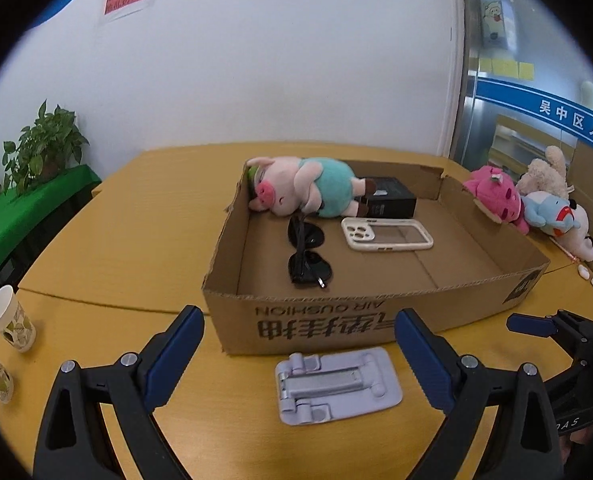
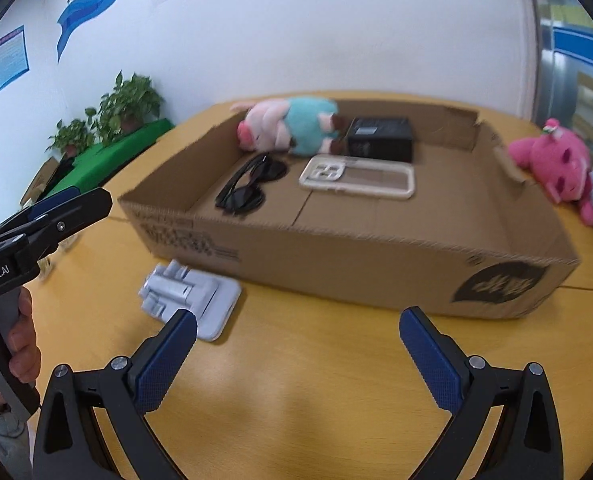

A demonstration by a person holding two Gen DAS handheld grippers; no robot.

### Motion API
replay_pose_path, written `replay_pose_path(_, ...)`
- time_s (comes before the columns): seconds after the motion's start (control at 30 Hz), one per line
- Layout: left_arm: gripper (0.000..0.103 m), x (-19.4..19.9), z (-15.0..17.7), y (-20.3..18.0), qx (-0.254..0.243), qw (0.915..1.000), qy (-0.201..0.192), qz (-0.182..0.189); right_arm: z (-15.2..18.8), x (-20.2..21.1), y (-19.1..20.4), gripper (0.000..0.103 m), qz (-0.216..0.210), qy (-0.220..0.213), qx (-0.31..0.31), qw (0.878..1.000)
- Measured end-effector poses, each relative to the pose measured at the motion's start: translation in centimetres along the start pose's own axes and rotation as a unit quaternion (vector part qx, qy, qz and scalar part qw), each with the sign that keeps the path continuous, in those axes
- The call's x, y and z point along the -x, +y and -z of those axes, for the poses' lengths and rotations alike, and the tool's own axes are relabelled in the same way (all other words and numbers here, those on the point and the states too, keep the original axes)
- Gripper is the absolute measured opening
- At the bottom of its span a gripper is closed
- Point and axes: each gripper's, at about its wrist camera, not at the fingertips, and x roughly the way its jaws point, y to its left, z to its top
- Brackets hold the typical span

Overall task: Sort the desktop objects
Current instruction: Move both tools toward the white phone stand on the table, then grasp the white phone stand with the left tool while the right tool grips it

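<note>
**Folded grey plastic phone stand lies outside the box**

The folded grey plastic phone stand [image 1: 338, 387] lies flat on the yellow worktop [image 1: 108, 240], just beside the shallow brown cardboard box [image 1: 316, 320] holding black sunglasses [image 1: 308, 256], a clear phone case [image 1: 386, 234] and a pink plush pig [image 1: 300, 186]. The left claw [image 1: 298, 354] and the right claw [image 2: 298, 360] both gape apart, empty.

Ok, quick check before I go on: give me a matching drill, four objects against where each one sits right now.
Things:
1. sunglasses
2. phone stand
3. pink plush toy
4. black box

Places:
A. on the table, outside the cardboard box, past its right wall
B. inside, near the left wall
C. on the table in front of the cardboard box
D. inside, at the back, touching the pig plush

Pairs: 1-B, 2-C, 3-A, 4-D
</note>
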Motion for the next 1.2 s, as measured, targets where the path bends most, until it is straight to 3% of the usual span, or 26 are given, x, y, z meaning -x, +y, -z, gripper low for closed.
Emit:
replay_pose_path(0.17,0.096,-2.5,2.0,2.4,0.02,0.9986,0.048,0.012,0.5,-3.7,2.1,0.103,-0.035,0.037,0.012,0.999)
replay_pose_path(0.43,0.093,-5.1,4.6,3.6,0.037,0.9923,0.108,0.049,0.6,-8.0,4.4,0.098,-0.046,0.067,0.021,0.996)
replay_pose_path(0.6,0.066,-6.2,5.1,3.6,0.049,0.9857,0.138,0.084,0.6,-8.7,5.0,0.092,-0.032,0.065,0.03,0.997)
replay_pose_path(0.67,0.057,-6.5,5.3,3.8,0.062,0.9811,0.15,0.105,0.6,-8.7,5.3,0.087,-0.037,0.063,0.038,0.997)
replay_pose_path(0.77,0.048,-6.1,5.5,3.3,0.046,0.9829,0.144,0.105,0.5,-8.7,5.4,0.069,-0.054,0.058,0.038,0.996)
replay_pose_path(0.83,0.033,-6.3,5.5,3.6,0.066,0.9781,0.148,0.131,0.3,-8.7,5.4,0.054,-0.068,0.058,0.034,0.995)
replay_pose_path(0.9,0.031,-6.4,5.6,3.7,0.062,0.9787,0.147,0.129,0.3,-8.8,5.4,0.047,-0.081,0.058,0.025,0.995)
replay_pose_path(1.2,0.027,-4.5,5.7,1.0,0.028,0.984,0.137,0.111,1.3,-7.1,4.6,0.037,-0.086,0.046,0.01,0.995)
